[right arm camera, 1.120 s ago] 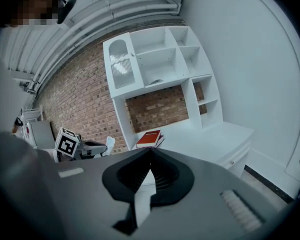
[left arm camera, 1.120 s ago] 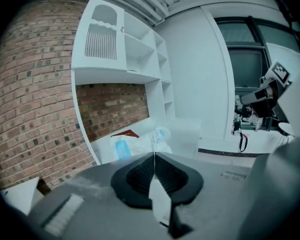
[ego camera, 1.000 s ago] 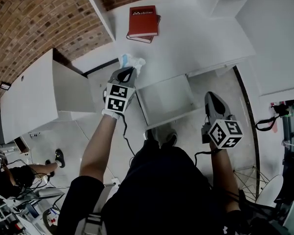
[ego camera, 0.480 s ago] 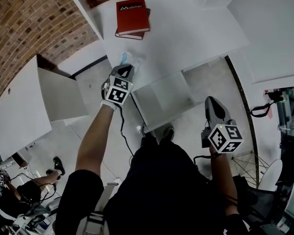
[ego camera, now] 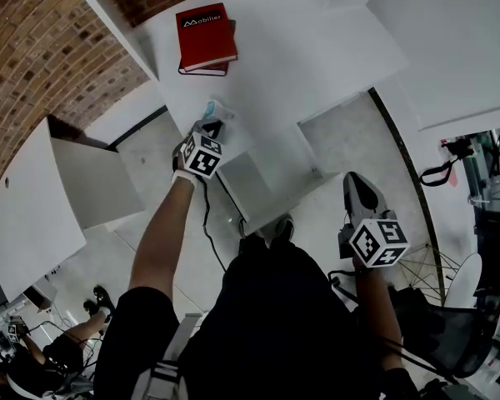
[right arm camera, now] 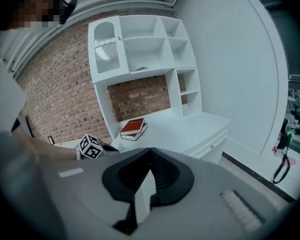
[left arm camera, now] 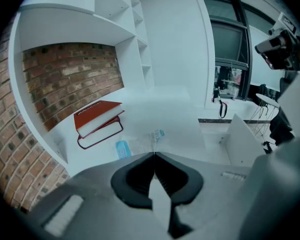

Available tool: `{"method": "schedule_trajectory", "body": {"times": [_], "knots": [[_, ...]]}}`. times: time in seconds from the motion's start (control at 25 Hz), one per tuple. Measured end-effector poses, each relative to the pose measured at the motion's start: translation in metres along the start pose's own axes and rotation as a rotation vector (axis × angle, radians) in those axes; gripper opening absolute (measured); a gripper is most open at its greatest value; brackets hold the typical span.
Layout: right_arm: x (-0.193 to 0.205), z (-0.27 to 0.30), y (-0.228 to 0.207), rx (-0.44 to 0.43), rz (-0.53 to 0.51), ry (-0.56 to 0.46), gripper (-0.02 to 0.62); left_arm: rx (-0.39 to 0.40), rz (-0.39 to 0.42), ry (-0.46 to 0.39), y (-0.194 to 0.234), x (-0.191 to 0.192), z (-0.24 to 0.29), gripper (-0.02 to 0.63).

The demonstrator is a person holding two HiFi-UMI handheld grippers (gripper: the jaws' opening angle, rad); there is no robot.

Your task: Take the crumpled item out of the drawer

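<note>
The crumpled item (ego camera: 217, 110) is a clear plastic wrapper with blue labels. It sits at the tip of my left gripper (ego camera: 208, 128), low over the white desk top (ego camera: 300, 48). In the left gripper view the jaws are pressed together and the wrapper (left arm camera: 140, 144) bunches just beyond their tips, pinched there. The open drawer (ego camera: 267, 192) lies below the desk edge, to the right of my left arm. My right gripper (ego camera: 356, 183) hangs shut and holds nothing, out in front of the drawer over the floor.
Two red books (ego camera: 204, 36) lie stacked on the desk beyond the wrapper, also seen as books (left arm camera: 97, 119) and books (right arm camera: 134, 126). A white cabinet door (ego camera: 92, 182) stands open at left. Brick wall and shelving rise behind the desk. A person (ego camera: 67, 348) sits at lower left.
My left gripper has sunk with the wrapper, from the air above the drawer's corner down onto the desk top nearer the books. The right gripper has barely moved.
</note>
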State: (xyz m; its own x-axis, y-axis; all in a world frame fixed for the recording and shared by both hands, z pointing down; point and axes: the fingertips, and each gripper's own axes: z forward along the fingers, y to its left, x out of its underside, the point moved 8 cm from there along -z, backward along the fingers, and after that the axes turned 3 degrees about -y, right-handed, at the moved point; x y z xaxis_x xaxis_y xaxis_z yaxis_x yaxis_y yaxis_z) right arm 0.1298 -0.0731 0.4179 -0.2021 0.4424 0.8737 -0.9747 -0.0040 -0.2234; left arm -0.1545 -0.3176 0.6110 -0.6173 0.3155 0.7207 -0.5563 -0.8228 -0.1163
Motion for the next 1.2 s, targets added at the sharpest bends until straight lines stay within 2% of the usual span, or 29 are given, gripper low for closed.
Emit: {"method": "schedule_trajectory", "body": {"times": [0.28,0.36,0.4,0.44,0.8,1.2], "knots": [[0.002,0.0,0.002,0.001,0.004,0.005,0.003,0.013,0.017,0.039,-0.005,0.006,0.015,0.015],[0.002,0.0,0.002,-0.003,0.002,0.007,0.003,0.009,0.021,0.03,-0.006,0.005,0.016,0.046],[0.002,0.0,0.003,-0.006,0.001,0.006,0.003,0.005,0.021,0.021,-0.006,0.003,0.014,0.086],[0.002,0.001,0.004,-0.01,0.0,0.005,0.003,-0.002,0.02,0.009,-0.006,0.001,0.012,0.107],[-0.004,0.012,0.014,-0.083,-0.013,-0.008,0.003,-0.107,-0.021,-0.115,0.008,-0.025,-0.039,0.109],[-0.022,0.033,0.036,-0.252,-0.035,-0.061,0.003,-0.247,-0.028,-0.269,0.004,-0.066,-0.141,0.109]]}}
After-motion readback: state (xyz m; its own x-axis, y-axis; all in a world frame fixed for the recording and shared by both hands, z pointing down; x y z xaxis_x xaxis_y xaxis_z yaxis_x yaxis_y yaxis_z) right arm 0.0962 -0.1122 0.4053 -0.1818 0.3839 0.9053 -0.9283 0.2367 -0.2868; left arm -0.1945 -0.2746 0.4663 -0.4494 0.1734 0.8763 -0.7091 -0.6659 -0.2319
